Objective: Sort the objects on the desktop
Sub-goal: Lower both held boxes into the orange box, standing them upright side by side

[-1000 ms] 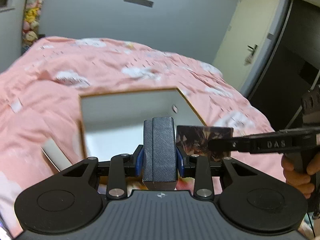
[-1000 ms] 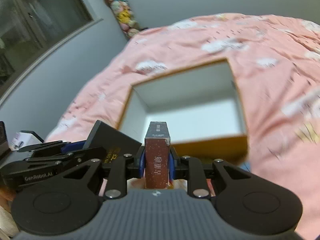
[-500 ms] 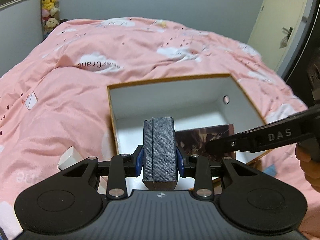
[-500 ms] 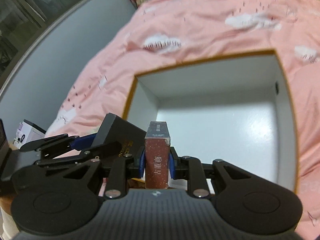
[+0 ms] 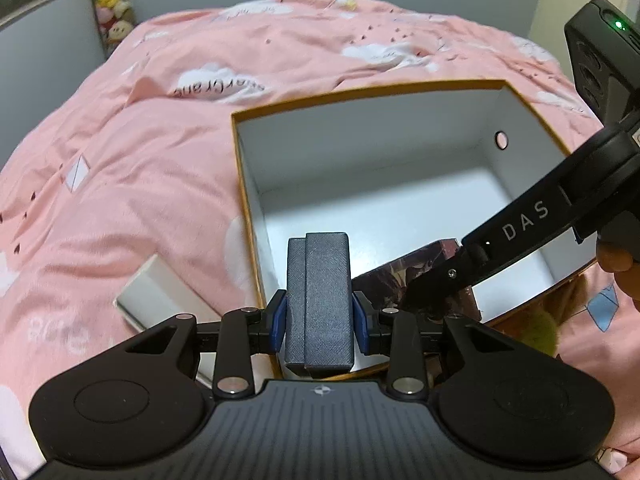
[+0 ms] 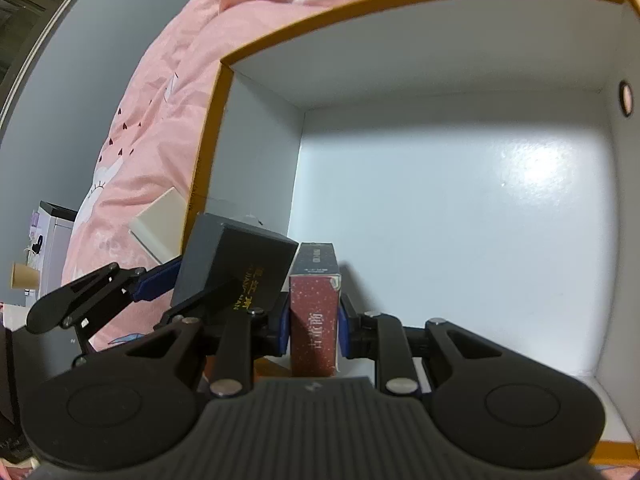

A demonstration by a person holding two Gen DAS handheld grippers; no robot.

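While the left gripper [image 5: 319, 316] pinches a dark blue case [image 5: 319, 300] at the near rim of the white-lined box [image 5: 360, 128], the right gripper [image 6: 313, 330], clamping an upright red carton [image 6: 314, 320], sits farther inside.

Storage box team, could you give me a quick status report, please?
Left gripper shut on dark blue case. Right gripper shut on red box. Both over open storage box; nothing inside.

light: dim, cool | glare: box floor [image 6: 532, 160] | edges: fisheye-bent | blur: slight
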